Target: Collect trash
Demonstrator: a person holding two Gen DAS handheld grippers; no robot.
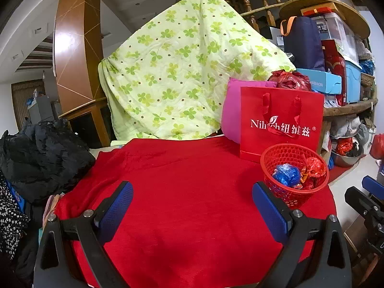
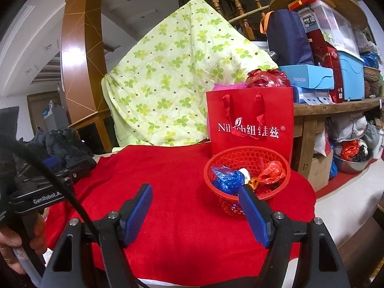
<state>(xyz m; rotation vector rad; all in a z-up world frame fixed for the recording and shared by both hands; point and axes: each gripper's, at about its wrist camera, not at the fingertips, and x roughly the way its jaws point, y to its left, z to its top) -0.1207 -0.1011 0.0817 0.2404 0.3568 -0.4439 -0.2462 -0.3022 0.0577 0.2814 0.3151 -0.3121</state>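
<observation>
Both claws hang spread wide over the red cloth (image 1: 182, 192) with nothing in them, left claw (image 1: 192, 206) and right claw (image 2: 195, 212). The trash, a blue wad (image 2: 226, 177) and a red wad (image 2: 272, 170), sits in the red basket (image 2: 216, 160) on the counter. The basket's just in front of the red bag (image 2: 250, 124).

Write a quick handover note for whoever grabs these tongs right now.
Left tongs: open, empty, over the red cloth.
Right tongs: open, empty, just in front of the red basket.
The basket sits on the cloth before the red gift bag; it holds a blue plastic wad, a red plastic wad and small wrappers.
Done: no loose trash visible on the cloth.
Left: probably only a check beyond these views.
</observation>
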